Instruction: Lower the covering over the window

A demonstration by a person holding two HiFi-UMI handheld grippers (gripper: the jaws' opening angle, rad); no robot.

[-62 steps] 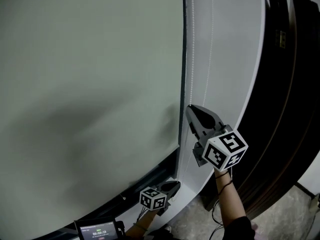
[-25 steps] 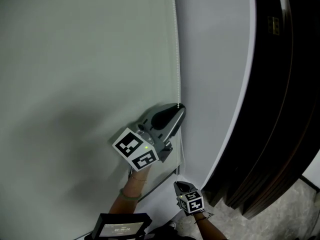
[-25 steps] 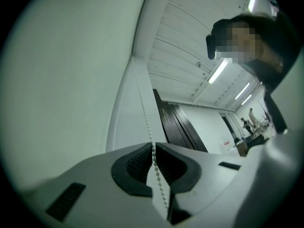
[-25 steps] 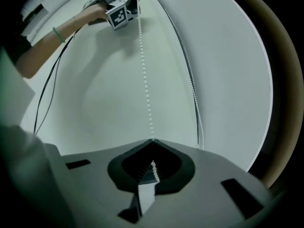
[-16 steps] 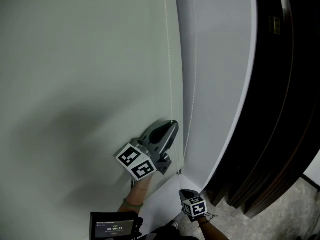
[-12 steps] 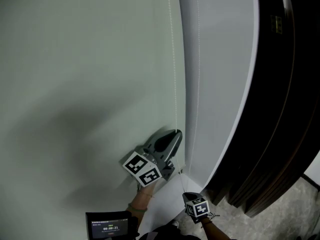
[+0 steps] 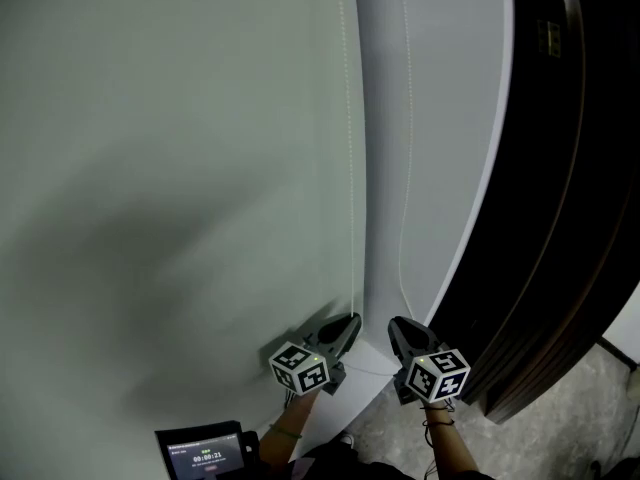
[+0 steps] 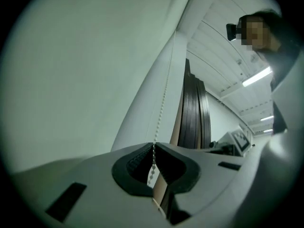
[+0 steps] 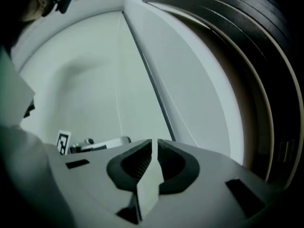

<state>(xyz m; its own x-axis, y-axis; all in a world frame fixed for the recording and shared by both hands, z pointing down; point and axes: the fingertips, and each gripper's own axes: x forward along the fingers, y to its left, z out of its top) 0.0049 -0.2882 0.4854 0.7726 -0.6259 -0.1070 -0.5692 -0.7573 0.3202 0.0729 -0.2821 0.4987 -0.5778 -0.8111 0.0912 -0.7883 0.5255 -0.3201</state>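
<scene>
Left gripper view puts your left gripper (image 8: pixel 154 144) first: its jaws are pinched together on the bead chain (image 8: pixel 164 99), which runs up from the tips along the blind's edge. Head view shows that left gripper (image 7: pixel 352 320) low down, near the bottom of the chain's (image 7: pixel 351 168) run, so this pull looks about spent. Just beside it, your right gripper (image 7: pixel 395 323) holds nothing. In the right gripper view its jaws (image 9: pixel 155 140) have just been opening and stand a narrow slit apart, with only the wall between them. The chain's other strand (image 7: pixel 410 148) hangs just above it, not yet taken. Beyond both, the pale roller blind (image 7: pixel 180 168) fills nearly the whole window side, right down to the level of your hands, so most of the lowering appears done. Its bottom edge cannot be made out, so you cannot tell whether it has reached the sill. What is left is likely a last pull or two. Farthest off stand the dark panels (image 7: pixel 560 218).
</scene>
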